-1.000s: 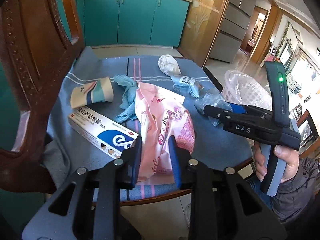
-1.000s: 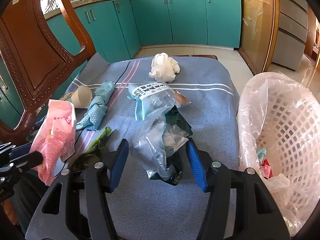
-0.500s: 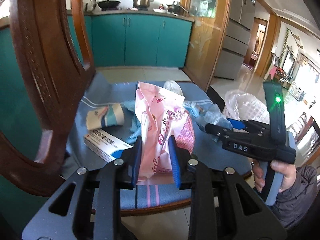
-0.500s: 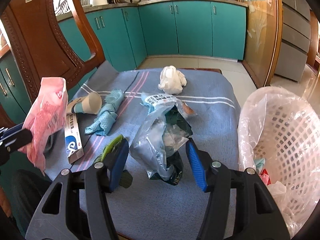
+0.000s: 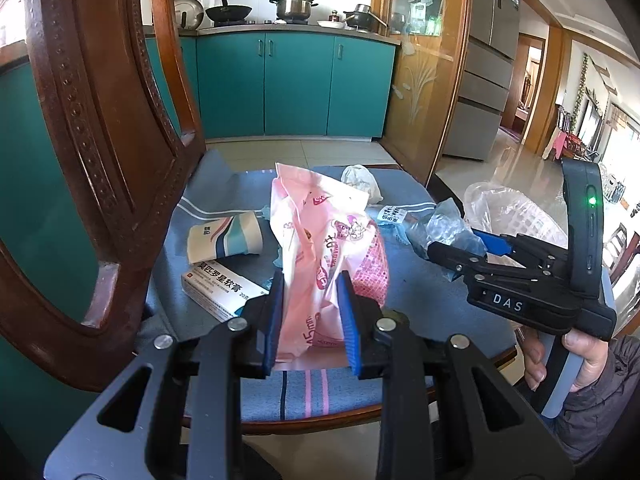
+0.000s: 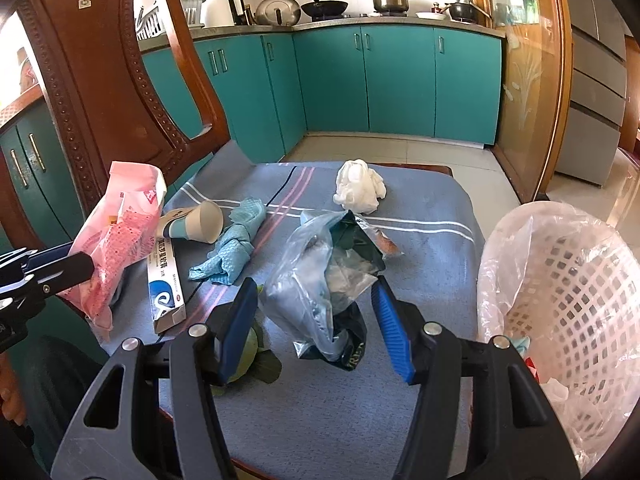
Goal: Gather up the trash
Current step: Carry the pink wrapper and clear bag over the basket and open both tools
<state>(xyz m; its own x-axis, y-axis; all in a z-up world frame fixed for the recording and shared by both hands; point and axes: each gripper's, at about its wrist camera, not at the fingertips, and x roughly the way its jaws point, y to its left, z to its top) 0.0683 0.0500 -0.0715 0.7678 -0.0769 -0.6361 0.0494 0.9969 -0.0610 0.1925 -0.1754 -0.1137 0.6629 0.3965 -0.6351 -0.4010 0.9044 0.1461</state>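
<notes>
Trash lies scattered on the blue-cloth worktop (image 6: 420, 216). At far left my left claw (image 5: 311, 320) is clamped on the pink bag (image 5: 320, 240), lifted above the cloth; the bag hides what lies behind it. Beside it rest a paper cup (image 6: 196, 224), a toothpaste box (image 6: 166, 280) and a blue rag (image 6: 236, 244). My right claw (image 6: 316, 328) gapes wide around the clear crumpled wrapper (image 6: 316, 280), pads apart from it. A white basket (image 6: 568, 304), cut off, stands right.
</notes>
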